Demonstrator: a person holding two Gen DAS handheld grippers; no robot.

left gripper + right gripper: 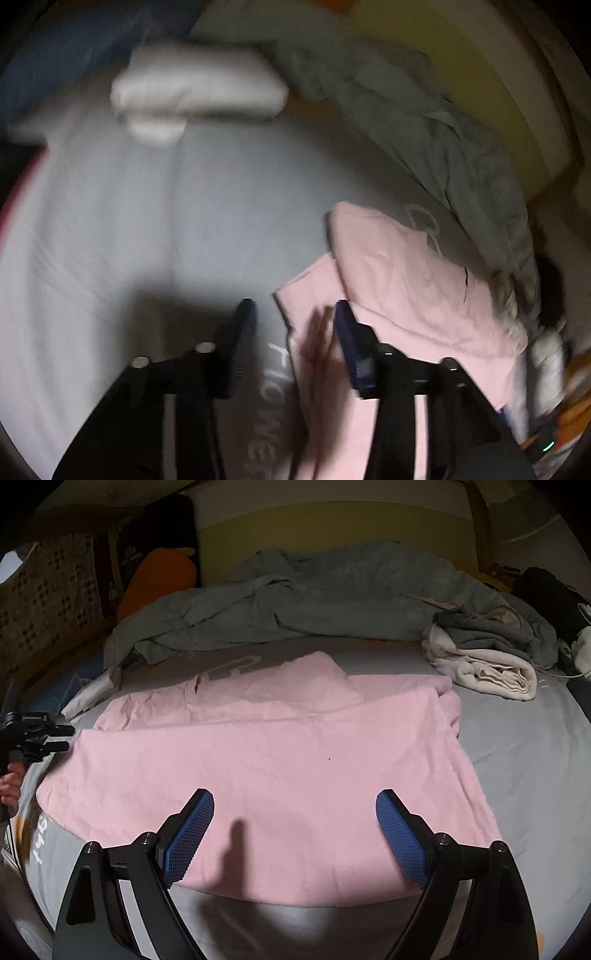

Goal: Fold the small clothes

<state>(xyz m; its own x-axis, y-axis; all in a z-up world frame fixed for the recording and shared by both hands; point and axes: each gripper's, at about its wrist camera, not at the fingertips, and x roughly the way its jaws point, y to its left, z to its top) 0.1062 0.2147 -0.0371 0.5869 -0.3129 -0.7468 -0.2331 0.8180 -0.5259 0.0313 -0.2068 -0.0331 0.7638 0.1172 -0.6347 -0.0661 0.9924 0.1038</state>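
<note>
The pink shirt lies spread on the bed, partly folded. The right gripper hangs wide over its near hem, the left gripper empty, gaping at its edge, likely to grab next.

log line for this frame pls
phase: fold underway | left gripper: open, at pink garment edge | right gripper: open above garment | surface: grey bed sheet

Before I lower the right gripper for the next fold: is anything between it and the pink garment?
Nothing visible. The right gripper hangs open directly over the pink garment, with only bare pink fabric between its fingers. The cream towel pile lies apart, further back right.
</note>
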